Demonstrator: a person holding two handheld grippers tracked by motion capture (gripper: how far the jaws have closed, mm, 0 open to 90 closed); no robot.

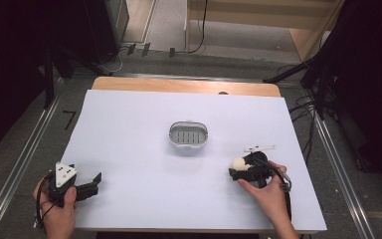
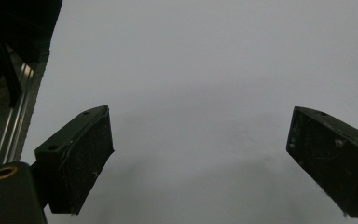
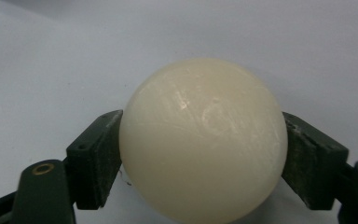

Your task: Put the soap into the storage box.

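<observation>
White sheeting covers the desk, where the right gripper clamps its fingers on the cream ball, the basket probably ahead-left of it, the left gripper open and empty.

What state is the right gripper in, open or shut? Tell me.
Shut on the cream ball: the right gripper has both fingers pressed against the ball's sides.

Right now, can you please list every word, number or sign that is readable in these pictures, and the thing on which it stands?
None is readable.
Cream ball, held by the right gripper: no print.
Grey basket: no label.
Floor mark: like "7", unsure.
</observation>
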